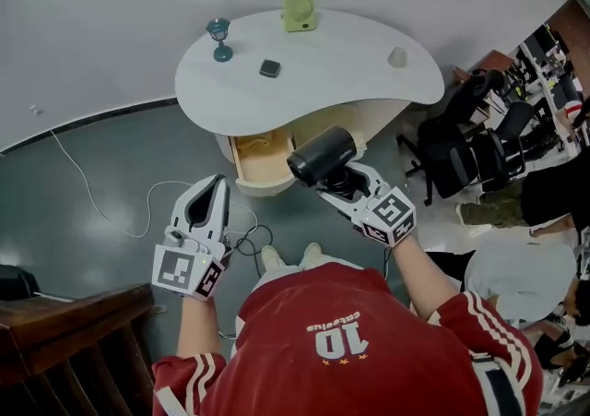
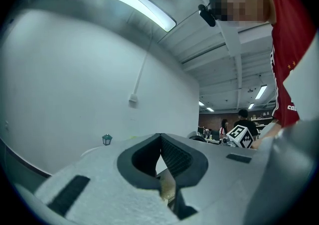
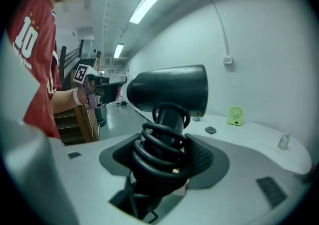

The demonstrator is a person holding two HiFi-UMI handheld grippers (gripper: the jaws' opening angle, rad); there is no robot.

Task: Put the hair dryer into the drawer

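The right claw (image 1: 345, 185) is clamped on the handle of the black hair dryer (image 1: 323, 154). In the right gripper view its two jaws press in from either side of the handle, which is wrapped in the dryer's own coiled black cord (image 3: 158, 158), and the barrel stands above them, lying crosswise. From the head view the hair dryer is held up in the air at the right front corner of the open drawer (image 1: 265, 187), overlapping that edge, its round dark end turned toward the drawer; it is not resting inside. The drawer is pulled out from under the white curved tabletop (image 1: 350, 82) and shows a pale wooden interior. The left claw (image 1: 219, 182) is drawn shut with nothing in it: in the left gripper view the two jaws meet at their tips, and only a narrow gap is left lower down. It hangs low at the left over the grey floor (image 1: 111, 156), well apart from both drawer and dryer. On the tabletop stand a small green fan (image 1: 299, 12), a teal lantern (image 1: 219, 39) and a dark square object (image 1: 269, 68), all apart from one another.
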